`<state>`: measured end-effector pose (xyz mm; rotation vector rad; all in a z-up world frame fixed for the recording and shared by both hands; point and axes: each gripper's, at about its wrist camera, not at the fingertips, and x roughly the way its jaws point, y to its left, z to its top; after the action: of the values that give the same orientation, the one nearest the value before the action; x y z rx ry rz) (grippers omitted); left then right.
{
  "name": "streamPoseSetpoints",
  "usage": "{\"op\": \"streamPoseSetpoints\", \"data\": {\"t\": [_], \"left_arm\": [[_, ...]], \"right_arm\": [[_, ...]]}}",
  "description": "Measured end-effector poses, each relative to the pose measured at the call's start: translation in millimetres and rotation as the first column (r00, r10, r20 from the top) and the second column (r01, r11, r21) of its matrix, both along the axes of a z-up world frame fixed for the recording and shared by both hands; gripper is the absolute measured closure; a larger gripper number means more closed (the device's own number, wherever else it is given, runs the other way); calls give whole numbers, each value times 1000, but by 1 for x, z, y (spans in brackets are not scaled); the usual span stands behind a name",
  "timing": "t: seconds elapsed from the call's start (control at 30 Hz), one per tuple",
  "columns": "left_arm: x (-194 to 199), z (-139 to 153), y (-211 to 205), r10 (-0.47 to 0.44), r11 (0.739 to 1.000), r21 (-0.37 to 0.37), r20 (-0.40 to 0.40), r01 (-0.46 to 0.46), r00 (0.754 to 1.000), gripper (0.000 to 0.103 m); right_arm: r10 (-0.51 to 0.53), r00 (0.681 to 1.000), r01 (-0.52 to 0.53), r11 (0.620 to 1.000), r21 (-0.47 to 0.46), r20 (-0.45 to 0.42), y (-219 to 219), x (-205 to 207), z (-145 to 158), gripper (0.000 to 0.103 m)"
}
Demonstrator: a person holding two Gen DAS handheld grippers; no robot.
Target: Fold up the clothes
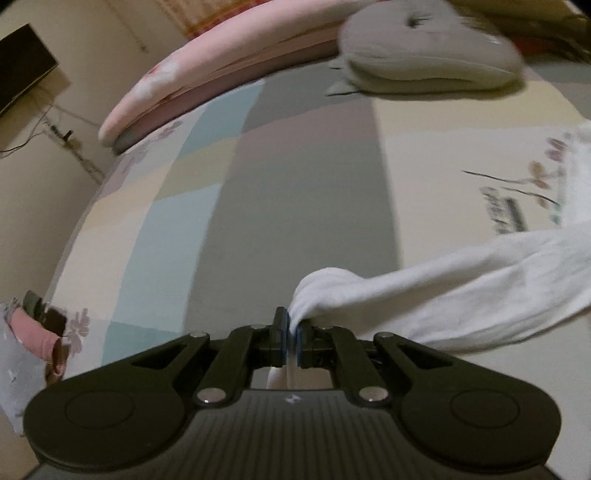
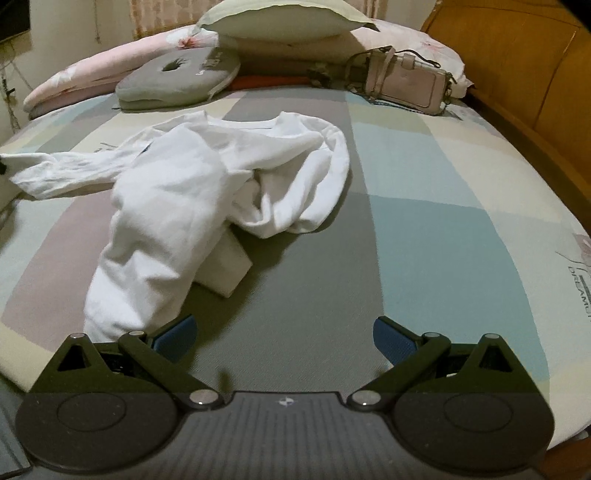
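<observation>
A wide bed (image 2: pixel 424 229) with a patchwork sheet of grey, blue and cream blocks carries a crumpled white long-sleeved shirt (image 2: pixel 207 177) near its middle, with a pink floral quilt (image 2: pixel 92 77), a grey cushion (image 2: pixel 177 79), a pale pillow (image 2: pixel 280 18) and a light handbag (image 2: pixel 402 83) lined up along the far side beside a wooden headboard (image 2: pixel 524 66). One sleeve of the shirt stretches out across the sheet to the left gripper (image 1: pixel 291 332), whose fingers are clamped on its cuff. The right gripper (image 2: pixel 284 338) hangs over the grey stripe just beside the shirt's near end, its blue-padded fingers spread wide apart with nothing between them.
</observation>
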<state>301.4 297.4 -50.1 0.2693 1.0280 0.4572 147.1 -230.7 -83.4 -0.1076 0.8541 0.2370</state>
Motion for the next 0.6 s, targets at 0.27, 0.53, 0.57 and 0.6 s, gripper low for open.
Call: {"op": "streamPoseSetpoints", "data": {"t": [0.27, 0.53, 0.57, 0.6], "left_arm": [[36, 5, 39, 101, 995, -22, 14, -101, 995, 94], [48, -5, 55, 140, 990, -41, 56, -138, 989, 78], [47, -4, 57, 152, 988, -37, 55, -150, 987, 76], [46, -4, 59, 165, 986, -34, 54, -163, 985, 71]], "right_arm": [[-53, 999, 52, 998, -28, -15, -5, 14, -4, 0], [-62, 997, 60, 997, -42, -35, 0, 21, -8, 0], [-58, 998, 56, 997, -43, -36, 2, 22, -9, 0], [-53, 998, 51, 998, -43, -36, 4, 23, -9, 0]]}}
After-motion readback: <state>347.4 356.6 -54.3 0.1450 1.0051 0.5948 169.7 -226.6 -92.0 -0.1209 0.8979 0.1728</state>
